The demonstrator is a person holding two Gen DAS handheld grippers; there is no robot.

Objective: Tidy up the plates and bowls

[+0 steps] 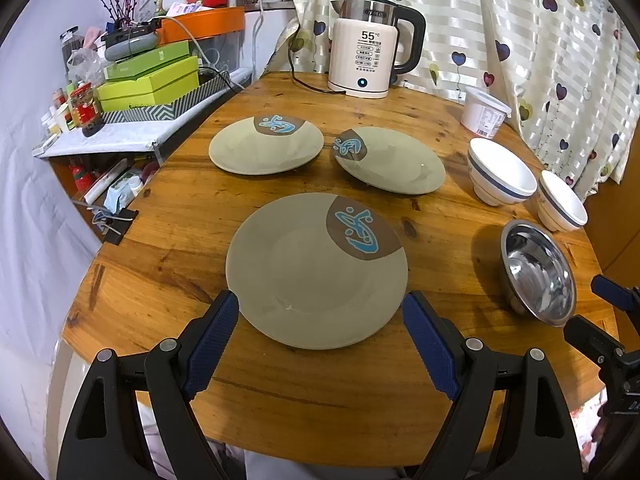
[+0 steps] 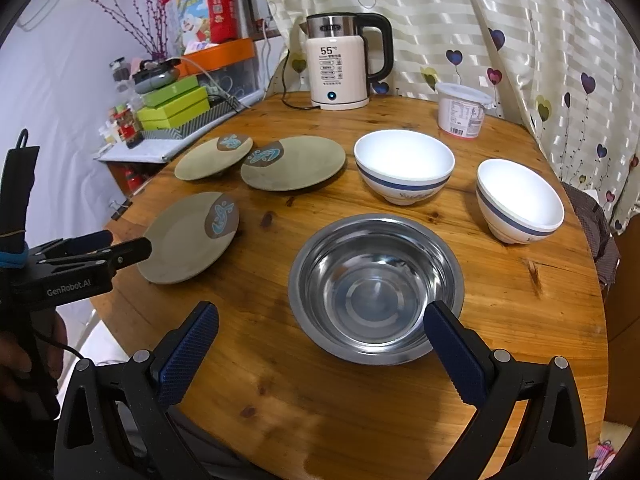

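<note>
Grippers, left and right, hover spread over tableware

Your worktop is varnished wood, knotty and softly glossy. The steel bowl before you is polished metal, mirror-bright inside. The two white bowls look like glazed ceramic, smooth and shiny; the three plates show a duller, satin glaze. Your left claw and right claw are matt black plastic with ribbed blue pads. The curtain is sheeny cloth.
</note>
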